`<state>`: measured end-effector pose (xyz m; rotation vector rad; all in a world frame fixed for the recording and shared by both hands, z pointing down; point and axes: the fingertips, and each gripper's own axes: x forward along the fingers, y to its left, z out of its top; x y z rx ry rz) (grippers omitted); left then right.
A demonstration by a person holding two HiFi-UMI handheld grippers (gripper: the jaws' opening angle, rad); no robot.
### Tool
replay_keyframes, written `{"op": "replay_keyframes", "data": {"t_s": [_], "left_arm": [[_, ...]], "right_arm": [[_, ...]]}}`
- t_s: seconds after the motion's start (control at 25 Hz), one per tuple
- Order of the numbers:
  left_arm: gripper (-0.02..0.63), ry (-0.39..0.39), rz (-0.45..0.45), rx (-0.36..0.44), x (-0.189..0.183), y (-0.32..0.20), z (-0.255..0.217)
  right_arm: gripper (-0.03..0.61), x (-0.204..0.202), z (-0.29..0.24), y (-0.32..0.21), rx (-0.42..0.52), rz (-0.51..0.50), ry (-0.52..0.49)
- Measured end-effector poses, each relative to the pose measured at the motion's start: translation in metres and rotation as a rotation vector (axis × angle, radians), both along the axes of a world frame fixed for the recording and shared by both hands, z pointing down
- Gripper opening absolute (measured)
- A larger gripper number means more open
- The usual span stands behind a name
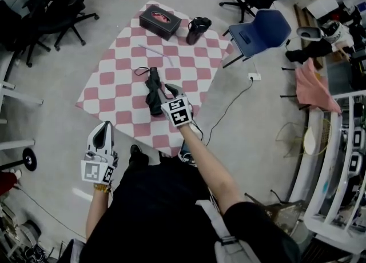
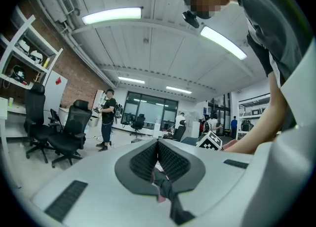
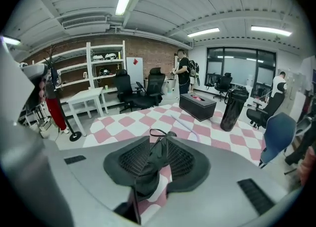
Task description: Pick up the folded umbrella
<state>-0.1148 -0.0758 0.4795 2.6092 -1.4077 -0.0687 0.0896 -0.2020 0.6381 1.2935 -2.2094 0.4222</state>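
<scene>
The folded black umbrella (image 1: 153,93) lies on a pink-and-white checked mat (image 1: 114,84) on the floor, its strap loop towards the far end. My right gripper (image 1: 171,91) hangs low at the umbrella's right side, pointing down at it. In the right gripper view the umbrella (image 3: 148,174) shows in the gap of the right gripper (image 3: 163,140), whose jaws stand slightly parted with the pads off it. My left gripper (image 1: 106,128) is held off the mat's near edge. Seen from its own camera, the left gripper (image 2: 158,143) is shut and empty.
A black box (image 1: 160,22) with a pink inside, a dark flask (image 1: 197,30) and a thin white rod (image 1: 154,50) sit at the mat's far end. A blue chair (image 1: 260,30) stands to the right, black office chairs (image 1: 54,10) at the far left. A cable (image 1: 229,107) trails right of the mat.
</scene>
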Motion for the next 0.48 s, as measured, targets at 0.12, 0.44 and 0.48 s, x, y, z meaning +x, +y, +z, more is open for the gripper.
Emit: {"op": "replay_keyframes", "data": {"t_s": [0.12, 0.44, 0.48], "left_arm": [[0.009, -0.006, -0.021, 0.001, -0.006, 0.002, 0.001], [0.009, -0.015, -0.079, -0.001, -0.023, 0.011, -0.003], [0.009, -0.016, -0.086, -0.003, -0.025, 0.013, -0.003]], "right_arm": [[0.112, -0.005, 0.017, -0.003, -0.044, -0.011, 0.007], [0.195, -0.025, 0.050, -0.008, -0.145, -0.047, 0.022], [0.202, -0.027, 0.053, -0.008, -0.154, -0.047, 0.022]]}}
